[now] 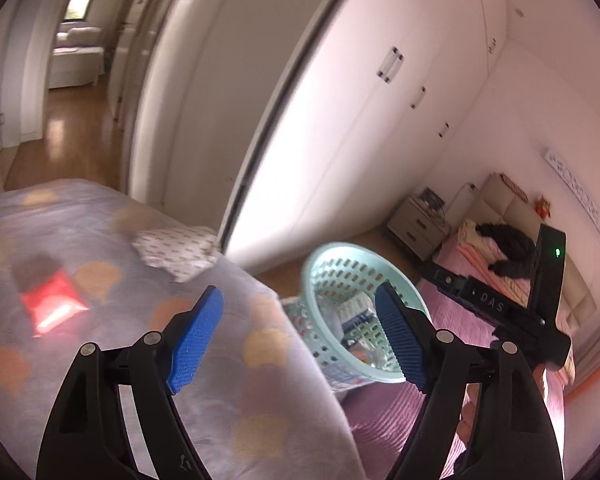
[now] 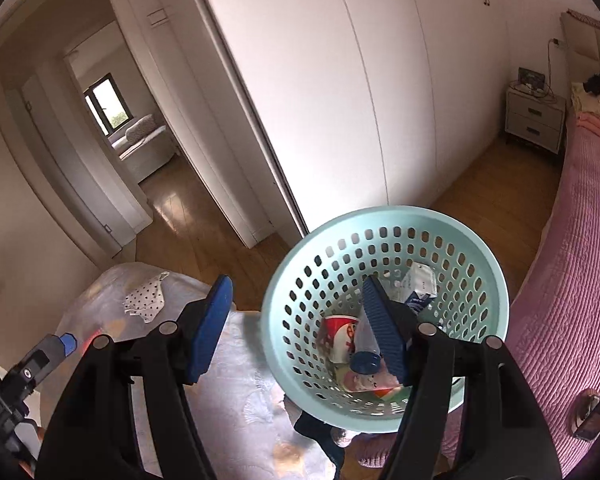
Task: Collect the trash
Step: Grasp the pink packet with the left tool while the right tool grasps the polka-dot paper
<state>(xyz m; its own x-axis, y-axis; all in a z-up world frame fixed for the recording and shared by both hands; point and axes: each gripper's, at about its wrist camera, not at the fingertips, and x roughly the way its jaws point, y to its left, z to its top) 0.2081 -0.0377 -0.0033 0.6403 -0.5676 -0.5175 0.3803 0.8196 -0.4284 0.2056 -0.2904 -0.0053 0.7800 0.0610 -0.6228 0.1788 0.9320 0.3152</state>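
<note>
A light teal perforated basket sits between two beds and holds several pieces of trash, among them a red and white cup and a white carton. The basket also shows in the left wrist view. My right gripper is open and empty just above the basket's left rim. My left gripper is open and empty above a lilac blanket. A red wrapper lies on the blanket to its left. A white spotted wrapper lies further ahead; it also shows in the right wrist view.
White wardrobe doors line the far side. A pink bed runs along the right with a bedside cabinet at its head. An open doorway leads to another room. The floor is wood.
</note>
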